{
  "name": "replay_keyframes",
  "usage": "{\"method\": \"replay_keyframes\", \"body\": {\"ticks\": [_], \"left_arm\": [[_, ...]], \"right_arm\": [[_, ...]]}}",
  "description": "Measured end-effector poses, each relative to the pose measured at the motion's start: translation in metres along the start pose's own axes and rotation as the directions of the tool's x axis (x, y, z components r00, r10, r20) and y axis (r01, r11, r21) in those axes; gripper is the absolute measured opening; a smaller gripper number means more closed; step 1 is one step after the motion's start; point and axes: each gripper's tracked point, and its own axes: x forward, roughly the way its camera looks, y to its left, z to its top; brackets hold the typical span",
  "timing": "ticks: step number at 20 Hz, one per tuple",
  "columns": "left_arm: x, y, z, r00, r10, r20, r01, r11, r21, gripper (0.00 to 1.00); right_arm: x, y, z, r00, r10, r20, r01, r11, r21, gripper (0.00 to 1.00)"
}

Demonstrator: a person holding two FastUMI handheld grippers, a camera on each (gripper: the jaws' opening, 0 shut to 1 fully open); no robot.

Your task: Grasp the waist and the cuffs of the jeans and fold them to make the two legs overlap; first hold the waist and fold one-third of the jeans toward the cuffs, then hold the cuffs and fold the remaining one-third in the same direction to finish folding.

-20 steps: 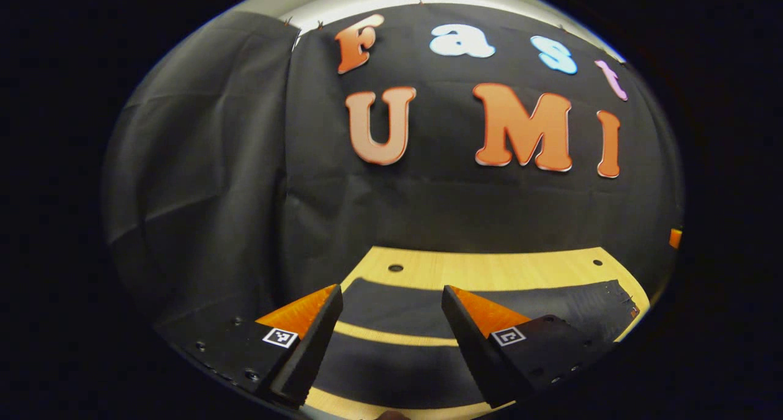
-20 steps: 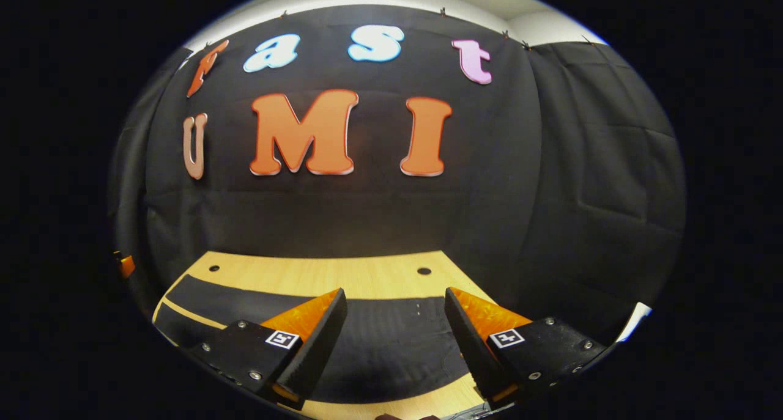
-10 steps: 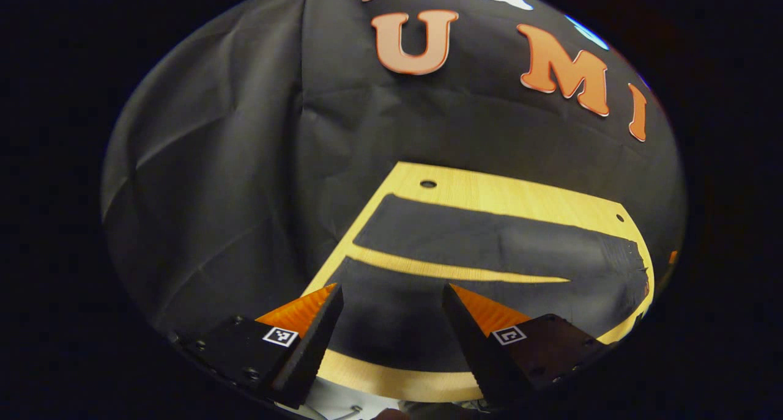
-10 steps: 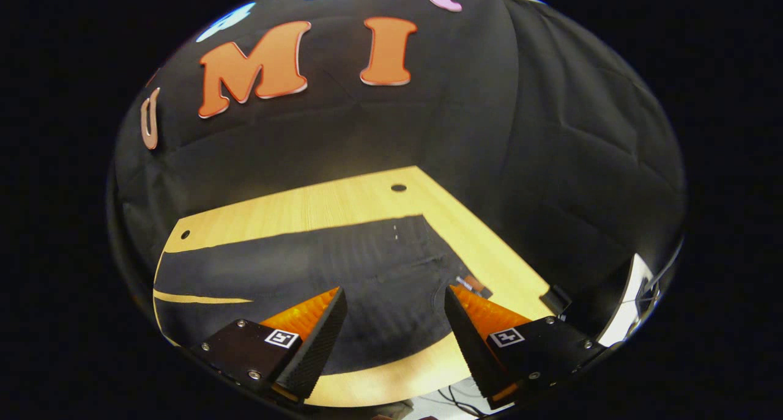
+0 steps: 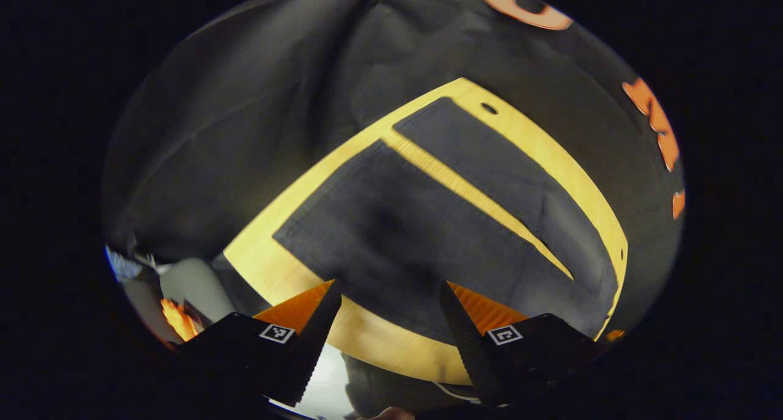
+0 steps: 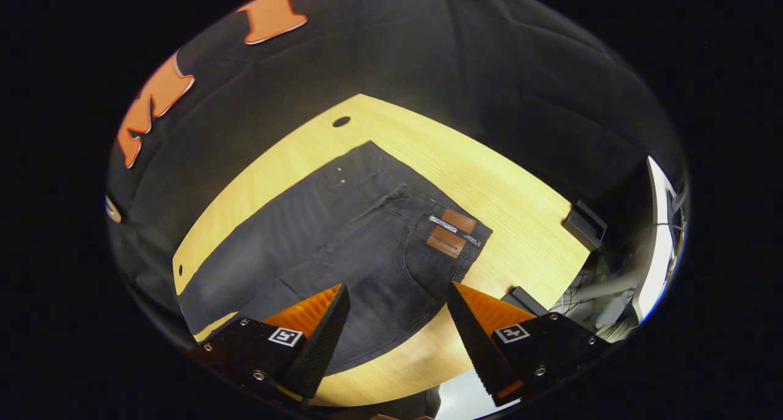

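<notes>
Dark jeans lie spread flat on the wooden table. In the left gripper view the two legs [image 5: 428,224] run apart with a strip of table between them, and their cuffs [image 5: 333,184] lie at the left end. In the right gripper view the waist [image 6: 449,233] carries brown leather patches. My left gripper [image 5: 388,334] hangs open above the near leg, close to the table's front edge. My right gripper [image 6: 397,340] is open above the seat of the jeans, nothing between its fingers.
The wooden table [image 6: 508,187] has a hole [image 6: 341,121] near its far edge. Two small black blocks [image 6: 584,224] are fixed at its right edge. Black cloth walls surround the table. Past the front edge, floor and cables show [image 6: 612,298].
Both grippers have tilted down from facing the back wall to looking onto the table, so the whole jeans came into view. Both stayed open.
</notes>
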Motion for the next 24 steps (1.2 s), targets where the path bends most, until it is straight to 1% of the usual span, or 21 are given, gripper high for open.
{"method": "replay_keyframes", "body": {"ticks": [2,3,4,6,8,10,11,13,14,15,16,17,19,20,21,24], "left_arm": [[0.013,0.016,-0.009,0.998,0.026,-0.059,-0.032,0.995,-0.098,0.98],[0.014,0.022,-0.01,0.995,0.047,-0.087,-0.059,0.989,-0.137,0.99],[0.015,0.029,-0.007,0.993,0.053,-0.106,-0.071,0.983,-0.171,0.98],[0.025,0.043,-0.006,0.982,0.081,-0.171,-0.122,0.961,-0.246,0.98],[0.035,0.049,-0.002,0.968,0.113,-0.224,-0.179,0.937,-0.301,0.98],[0.043,0.056,0.002,0.95,0.138,-0.279,-0.226,0.923,-0.312,0.98],[0.051,0.057,0.007,0.944,0.155,-0.29,-0.243,0.923,-0.299,0.98],[0.054,0.063,0.005,0.916,0.198,-0.348,-0.301,0.914,-0.273,0.98],[0.061,0.064,0.011,0.917,0.202,-0.343,-0.305,0.911,-0.278,0.96],[0.064,0.062,0.02,0.921,0.201,-0.334,-0.303,0.909,-0.288,0.97],[0.063,0.063,0.022,0.915,0.211,-0.344,-0.321,0.898,-0.302,0.97],[0.062,0.062,0.023,0.909,0.208,-0.36,-0.327,0.893,-0.309,0.97],[0.065,0.06,0.025,0.899,0.205,-0.388,-0.334,0.893,-0.302,0.97],[0.067,0.059,0.025,0.894,0.203,-0.399,-0.334,0.897,-0.291,0.95],[0.066,0.057,0.025,0.893,0.204,-0.401,-0.337,0.893,-0.298,0.89],[0.07,0.056,0.027,0.898,0.2,-0.392,-0.333,0.89,-0.311,0.86]], "right_arm": [[0.014,-0.013,0.002,0.998,-0.027,-0.05,0.029,0.999,0.033,0.98],[0.02,-0.021,0.003,0.996,-0.051,-0.072,0.053,0.998,0.032,0.98],[0.026,-0.029,0.007,0.994,-0.071,-0.084,0.074,0.997,0.027,0.98],[0.038,-0.038,0.01,0.987,-0.113,-0.117,0.117,0.993,0.031,0.98],[0.047,-0.045,0.011,0.976,-0.149,-0.159,0.157,0.987,0.038,0.98],[0.055,-0.047,0.014,0.968,-0.166,-0.188,0.177,0.983,0.041,0.98],[0.059,-0.045,0.014,0.966,-0.163,-0.198,0.174,0.984,0.039,0.98],[0.065,-0.047,0.015,0.958,-0.187,-0.216,0.196,0.98,0.02,0.98],[0.067,-0.049,0.016,0.954,-0.202,-0.222,0.21,0.978,0.014,0.98],[0.07,-0.049,0.017,0.952,-0.208,-0.224,0.216,0.976,0.012,0.98],[0.074,-0.051,0.017,0.95,-0.215,-0.228,0.224,0.975,0.011,0.99],[0.077,-0.051,0.015,0.946,-0.221,-0.238,0.23,0.973,0.008,0.99],[0.085,-0.051,0.013,0.938,-0.241,-0.249,0.246,0.969,-0.011,0.99],[0.087,-0.052,0.012,0.932,-0.255,-0.258,0.257,0.966,-0.026,0.99],[0.086,-0.052,0.014,0.928,-0.269,-0.256,0.271,0.962,-0.029,0.99],[0.087,-0.052,0.012,0.923,-0.284,-0.26,0.288,0.957,-0.021,0.99]]}}
